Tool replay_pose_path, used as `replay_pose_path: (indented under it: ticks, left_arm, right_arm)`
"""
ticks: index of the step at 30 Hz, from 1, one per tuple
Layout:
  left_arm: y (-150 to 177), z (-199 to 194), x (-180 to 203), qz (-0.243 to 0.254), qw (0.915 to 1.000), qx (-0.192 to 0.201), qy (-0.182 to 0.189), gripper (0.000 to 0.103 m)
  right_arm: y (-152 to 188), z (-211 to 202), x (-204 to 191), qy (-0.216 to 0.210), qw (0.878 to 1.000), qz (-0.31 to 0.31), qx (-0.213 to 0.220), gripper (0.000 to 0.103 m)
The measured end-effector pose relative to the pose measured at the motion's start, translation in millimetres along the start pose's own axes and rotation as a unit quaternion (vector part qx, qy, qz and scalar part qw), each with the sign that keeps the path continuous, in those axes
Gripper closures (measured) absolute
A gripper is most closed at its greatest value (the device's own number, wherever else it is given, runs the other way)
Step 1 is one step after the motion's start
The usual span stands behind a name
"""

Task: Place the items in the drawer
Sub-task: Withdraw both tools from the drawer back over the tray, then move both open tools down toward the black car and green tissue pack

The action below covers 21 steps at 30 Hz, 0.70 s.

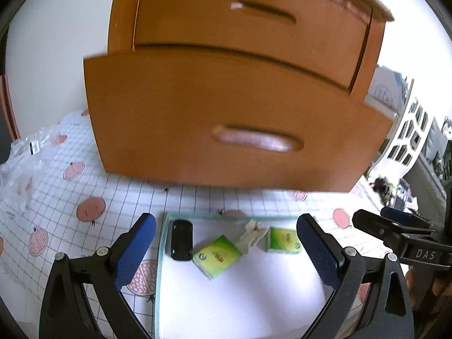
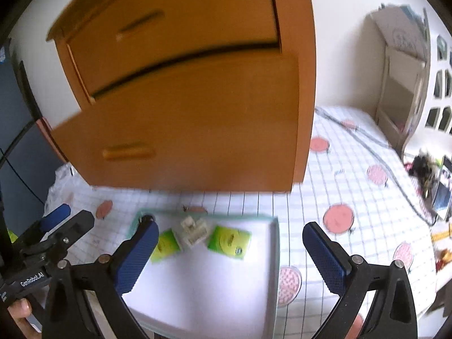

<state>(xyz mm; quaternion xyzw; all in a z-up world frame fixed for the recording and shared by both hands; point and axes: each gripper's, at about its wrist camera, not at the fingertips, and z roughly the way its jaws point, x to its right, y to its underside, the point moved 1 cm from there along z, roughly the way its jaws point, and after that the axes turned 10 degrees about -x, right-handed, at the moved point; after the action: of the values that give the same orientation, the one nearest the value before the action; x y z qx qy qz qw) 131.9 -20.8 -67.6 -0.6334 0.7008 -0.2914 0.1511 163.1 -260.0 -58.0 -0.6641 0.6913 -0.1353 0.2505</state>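
An orange wooden drawer unit [image 1: 226, 107] [image 2: 192, 107] stands on the table; its lower drawer [image 1: 237, 130] sticks out past the upper one. In front lies a white tray [image 1: 226, 296] [image 2: 203, 288] holding a black oblong device [image 1: 181, 240], two green tissue packs [image 1: 217, 255] [image 1: 283, 240] [image 2: 229, 241] and a white plastic clip [image 1: 252, 236] [image 2: 193, 230]. My left gripper [image 1: 226, 248] hovers open over the tray's near side, nothing between its fingers. My right gripper [image 2: 230, 254] is open too, above the tray, empty.
The table wears a white grid cloth with pink fruit prints [image 1: 90, 209] [image 2: 339, 217]. Crumpled clear plastic [image 1: 22, 163] lies at the left. Each gripper shows in the other's view: right one [image 1: 401, 234], left one [image 2: 56, 231]. Shelving and clutter [image 2: 423, 163] sit at the right.
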Motion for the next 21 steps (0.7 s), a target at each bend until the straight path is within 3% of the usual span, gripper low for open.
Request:
replay_pose_path:
  ticks: [9, 21]
  left_arm:
    - [29.2, 51.0, -15.2, -0.022, 0.9966, -0.079, -0.010, 0.003]
    - [39.1, 81.3, -34.3, -0.058, 0.9921, -0.105, -0.038, 0.003]
  right_arm:
    - [27.0, 72.7, 9.0, 0.018, 0.995, 0.012, -0.095, 0.000]
    - [40.1, 106.3, 8.9, 0.021, 0.991, -0.004, -0.130, 0.000]
